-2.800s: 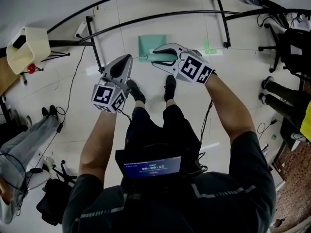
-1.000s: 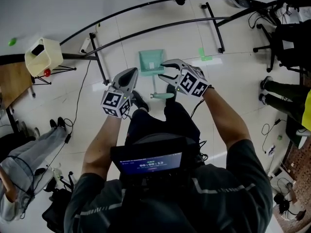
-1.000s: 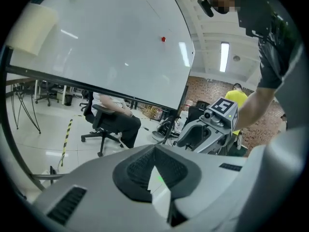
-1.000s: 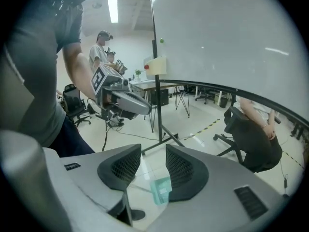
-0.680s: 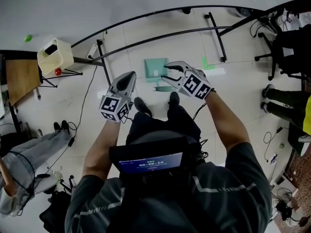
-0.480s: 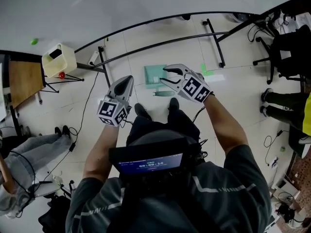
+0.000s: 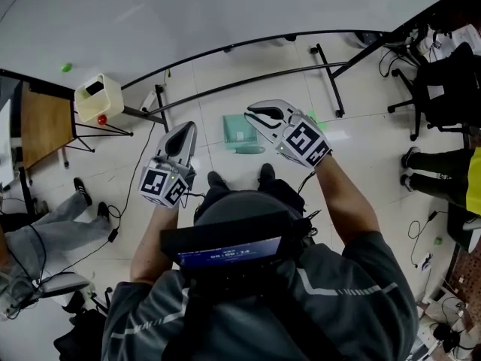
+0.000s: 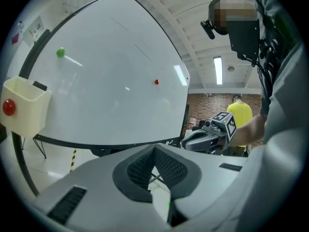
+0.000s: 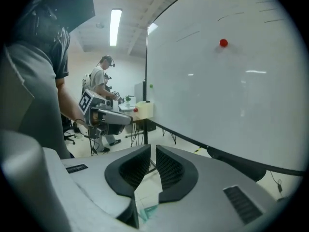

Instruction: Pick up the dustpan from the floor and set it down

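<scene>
Well, the teal dustpan [image 7: 239,128] lies flat on the white tiled floor [image 7: 361,164], just ahead of the person's two black shoes [image 7: 216,179], with its handle on the side nearest them. Neither tool touches it; both are held high above it, one to each side. The left hand-held gripper [image 7: 183,128] has its jaws pressed together at the tips, with nothing between them. The right hand-held gripper [image 7: 252,117] has just been closing its jaws. A slim gap shows between the pads and nothing sits in it, though in the right gripper view a sliver of teal shows through that gap on the floor below.

Bare tile rings the dustpan on every side. Beyond it, two long black rails [image 7: 248,80] of a whiteboard stand sweep across the floor. Short black feet stick out towards the person, one near the left hand-held gripper and one beyond the right. The whiteboard [image 8: 111,71] itself fills the space ahead of both tools. Off to the left are a cream bin [image 7: 99,96] with a red dot and the edge of a wooden counter [image 7: 41,122]. To the right, well apart, an office chair [image 7: 443,81] and loose cables [image 7: 421,216] hem the floor.
</scene>
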{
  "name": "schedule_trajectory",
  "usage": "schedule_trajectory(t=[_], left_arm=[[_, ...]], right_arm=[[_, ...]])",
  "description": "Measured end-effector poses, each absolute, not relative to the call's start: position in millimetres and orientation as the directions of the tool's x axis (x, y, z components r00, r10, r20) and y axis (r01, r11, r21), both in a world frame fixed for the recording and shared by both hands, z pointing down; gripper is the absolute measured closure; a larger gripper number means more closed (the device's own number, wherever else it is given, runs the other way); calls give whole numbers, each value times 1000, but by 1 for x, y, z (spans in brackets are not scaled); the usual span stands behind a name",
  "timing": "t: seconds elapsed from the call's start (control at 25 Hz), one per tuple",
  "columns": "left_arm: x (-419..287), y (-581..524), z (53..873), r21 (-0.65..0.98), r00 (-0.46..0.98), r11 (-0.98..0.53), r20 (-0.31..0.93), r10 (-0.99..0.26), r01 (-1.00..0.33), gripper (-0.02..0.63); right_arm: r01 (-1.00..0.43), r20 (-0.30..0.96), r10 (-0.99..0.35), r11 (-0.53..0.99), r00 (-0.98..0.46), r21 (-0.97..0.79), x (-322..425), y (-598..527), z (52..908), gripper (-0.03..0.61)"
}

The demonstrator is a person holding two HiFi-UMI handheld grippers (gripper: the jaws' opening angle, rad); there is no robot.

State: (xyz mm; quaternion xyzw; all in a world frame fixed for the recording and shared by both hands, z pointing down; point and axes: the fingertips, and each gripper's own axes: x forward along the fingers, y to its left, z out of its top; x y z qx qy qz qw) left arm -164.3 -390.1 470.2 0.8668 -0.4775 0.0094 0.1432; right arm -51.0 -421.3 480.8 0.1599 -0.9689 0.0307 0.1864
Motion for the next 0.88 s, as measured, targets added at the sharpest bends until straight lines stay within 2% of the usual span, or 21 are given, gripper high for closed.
schedule_trajectory(t=[0.16, 0.64, 0.88], left_arm=[[-155, -381, 437, 226, 551, -517, 120, -826, -825, 588], [-115, -342, 355, 219, 539, -520, 35, -841, -825, 588], [-109, -319, 342, 191, 455, -442, 32, -890, -877, 588]], right_arm=[[-374, 350, -349, 927, -869, -5, -33, -423, 450, 557], [-289, 279, -294, 955, -914, 57, -8, -395, 366, 558], [-237, 252, -243, 970, -937, 52, -3, -387, 354, 558]])
